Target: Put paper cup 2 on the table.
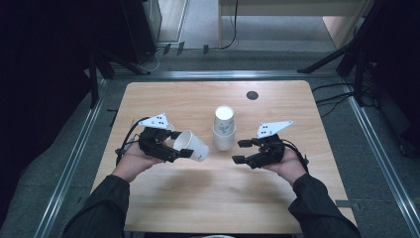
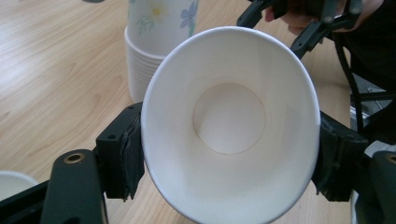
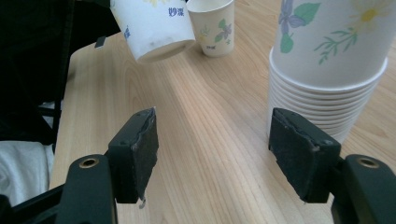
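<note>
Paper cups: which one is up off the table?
The cup squeezed in the left gripper, held tilted on its side. The stack of cups and a single cup stand upright on the table.

White paper cup (image 2: pixel 231 126) with a floral print outside, plain white inside, held off the table on its side, rim squeezed oval, mouth toward the person, just beside a stack of matching cups (image 1: pixel 224 130) standing upright mid-table.

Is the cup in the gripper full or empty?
Empty. The cup, pinched by the left gripper, lies tipped sideways, showing its bare white bottom.
</note>
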The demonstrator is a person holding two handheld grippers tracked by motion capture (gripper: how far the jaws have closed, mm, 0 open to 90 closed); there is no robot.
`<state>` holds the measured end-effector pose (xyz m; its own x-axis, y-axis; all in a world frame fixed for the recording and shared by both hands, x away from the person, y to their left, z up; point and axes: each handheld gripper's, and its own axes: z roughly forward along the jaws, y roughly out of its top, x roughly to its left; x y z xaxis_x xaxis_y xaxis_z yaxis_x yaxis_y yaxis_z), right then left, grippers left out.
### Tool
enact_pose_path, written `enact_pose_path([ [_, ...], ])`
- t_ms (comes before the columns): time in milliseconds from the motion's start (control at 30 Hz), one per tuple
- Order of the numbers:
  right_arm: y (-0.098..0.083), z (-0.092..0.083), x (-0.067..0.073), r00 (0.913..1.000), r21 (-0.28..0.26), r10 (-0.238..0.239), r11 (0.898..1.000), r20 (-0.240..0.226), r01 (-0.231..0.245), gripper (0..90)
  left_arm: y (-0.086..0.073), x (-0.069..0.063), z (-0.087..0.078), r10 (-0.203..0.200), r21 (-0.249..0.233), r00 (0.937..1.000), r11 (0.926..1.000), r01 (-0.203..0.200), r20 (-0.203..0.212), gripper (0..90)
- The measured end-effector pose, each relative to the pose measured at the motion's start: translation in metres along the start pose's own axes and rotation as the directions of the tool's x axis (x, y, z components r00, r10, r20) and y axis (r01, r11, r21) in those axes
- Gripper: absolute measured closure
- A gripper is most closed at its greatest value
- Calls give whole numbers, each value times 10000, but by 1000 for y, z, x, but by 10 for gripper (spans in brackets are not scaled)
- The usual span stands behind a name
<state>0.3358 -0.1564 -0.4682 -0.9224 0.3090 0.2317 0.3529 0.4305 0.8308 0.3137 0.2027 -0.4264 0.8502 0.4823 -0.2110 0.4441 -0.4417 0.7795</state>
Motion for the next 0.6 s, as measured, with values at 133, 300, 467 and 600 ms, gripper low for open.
enact_pose_path([
  [133,-3,-3,1,9992,163,-246,9996,306,241,335,-5,3,-5,-96,183,9999,9998,99,-140,246],
  [300,-8,-7,-2,9974,325,-383,9988,613,363,335,-11,6,-11,-271,354,9989,9990,285,-389,246],
  [467,-11,-12,-6,9963,362,-313,9989,805,285,335,-18,9,-18,-492,528,9969,9972,525,-622,246],
  [600,-12,-14,-8,9947,382,-349,9988,966,313,335,-23,11,-24,-609,465,9957,9969,642,-699,246],
])
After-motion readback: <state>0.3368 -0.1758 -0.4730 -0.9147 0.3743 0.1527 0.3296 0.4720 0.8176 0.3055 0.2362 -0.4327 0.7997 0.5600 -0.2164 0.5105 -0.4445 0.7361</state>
